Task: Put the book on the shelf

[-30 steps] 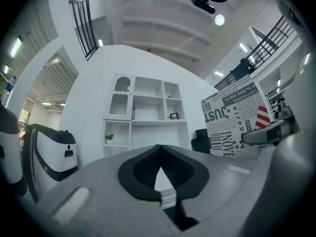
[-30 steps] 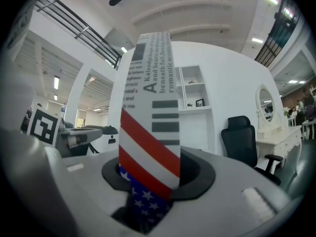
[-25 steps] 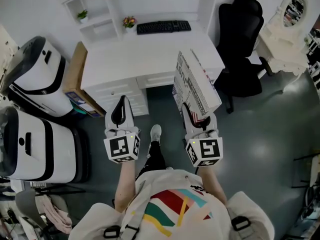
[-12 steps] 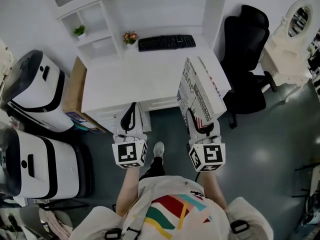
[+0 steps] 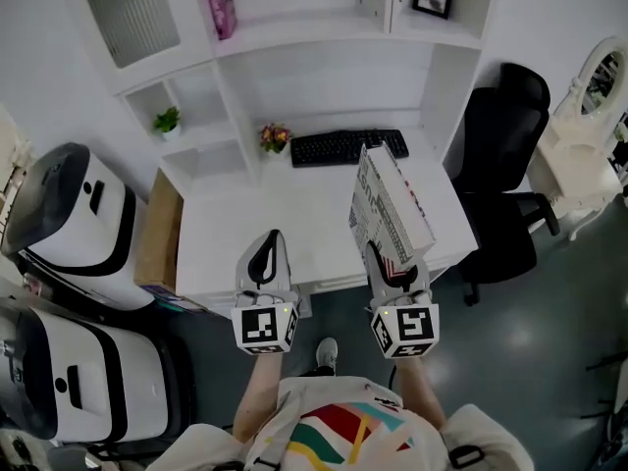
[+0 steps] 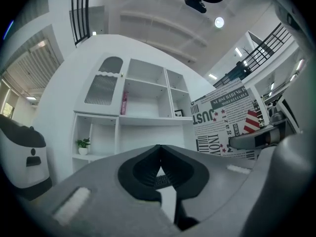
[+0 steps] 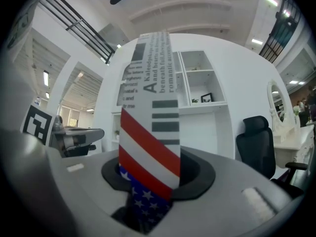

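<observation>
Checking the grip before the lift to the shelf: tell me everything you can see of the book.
The book is flat, its white cover printed with black newspaper-style lettering, with red and white stripes and white stars on blue at its lower end. It stands on edge, tilted, in the air above the white desk, its striped end clamped between the jaws of the right gripper. Nothing else touches it.

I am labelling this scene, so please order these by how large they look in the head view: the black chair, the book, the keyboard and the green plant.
1. black chair
2. book, though it is held nearer the camera, which makes it look bigger
3. keyboard
4. green plant, clearly the smallest
</observation>
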Motion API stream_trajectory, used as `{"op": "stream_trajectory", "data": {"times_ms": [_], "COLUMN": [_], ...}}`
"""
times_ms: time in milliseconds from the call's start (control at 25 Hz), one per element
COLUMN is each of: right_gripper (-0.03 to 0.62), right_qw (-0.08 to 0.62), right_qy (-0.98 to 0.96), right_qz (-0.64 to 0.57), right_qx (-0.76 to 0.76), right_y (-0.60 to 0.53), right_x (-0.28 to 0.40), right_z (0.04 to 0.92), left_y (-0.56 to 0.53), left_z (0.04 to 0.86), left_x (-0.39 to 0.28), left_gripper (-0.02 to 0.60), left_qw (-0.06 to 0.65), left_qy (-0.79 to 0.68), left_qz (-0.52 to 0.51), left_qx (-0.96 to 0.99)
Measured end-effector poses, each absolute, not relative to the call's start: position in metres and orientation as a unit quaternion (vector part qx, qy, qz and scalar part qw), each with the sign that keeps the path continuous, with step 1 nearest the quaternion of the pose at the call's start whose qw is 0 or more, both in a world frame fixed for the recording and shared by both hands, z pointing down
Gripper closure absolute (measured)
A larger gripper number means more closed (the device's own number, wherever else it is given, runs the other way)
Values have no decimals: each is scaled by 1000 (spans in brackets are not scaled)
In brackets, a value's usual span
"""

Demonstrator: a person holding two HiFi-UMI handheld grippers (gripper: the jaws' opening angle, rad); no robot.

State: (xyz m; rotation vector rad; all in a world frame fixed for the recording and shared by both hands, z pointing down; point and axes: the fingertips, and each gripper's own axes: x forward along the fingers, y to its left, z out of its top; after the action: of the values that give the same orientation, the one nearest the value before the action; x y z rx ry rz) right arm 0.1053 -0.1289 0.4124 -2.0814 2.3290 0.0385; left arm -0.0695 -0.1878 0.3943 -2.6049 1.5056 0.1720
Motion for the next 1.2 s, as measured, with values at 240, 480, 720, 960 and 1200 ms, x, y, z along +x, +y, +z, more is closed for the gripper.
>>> {"op": "stream_trajectory", "data": {"times_ms": [240,480,720,960,1200], "right_gripper": [437,437,437,437,438], "right_qw": [15,5,2,5,7], "right_qy": [740,744,754,765,768], "right_qz": [21,5,-3,10,14], "right_qx": [-672,-668,-657,-644,-640], "right_y": [-186,-212,-233,-247,-260], "right_x": [98,94,94,96,106], "right_z": [406,415,417,407,403], "left_y": [-246,-268,-285,-292,-299], "left_z": [386,389,392,377,376], "left_x": [-67,-72,-69,-67,-52], "left_gripper": [581,581,582,583,583], "left_qw": [75,61,55,65,61], "left_qy": [482,492,502,518,513], "left_qz": [58,61,65,69,66], "left_qx": [-871,-866,-861,-850,-854]}}
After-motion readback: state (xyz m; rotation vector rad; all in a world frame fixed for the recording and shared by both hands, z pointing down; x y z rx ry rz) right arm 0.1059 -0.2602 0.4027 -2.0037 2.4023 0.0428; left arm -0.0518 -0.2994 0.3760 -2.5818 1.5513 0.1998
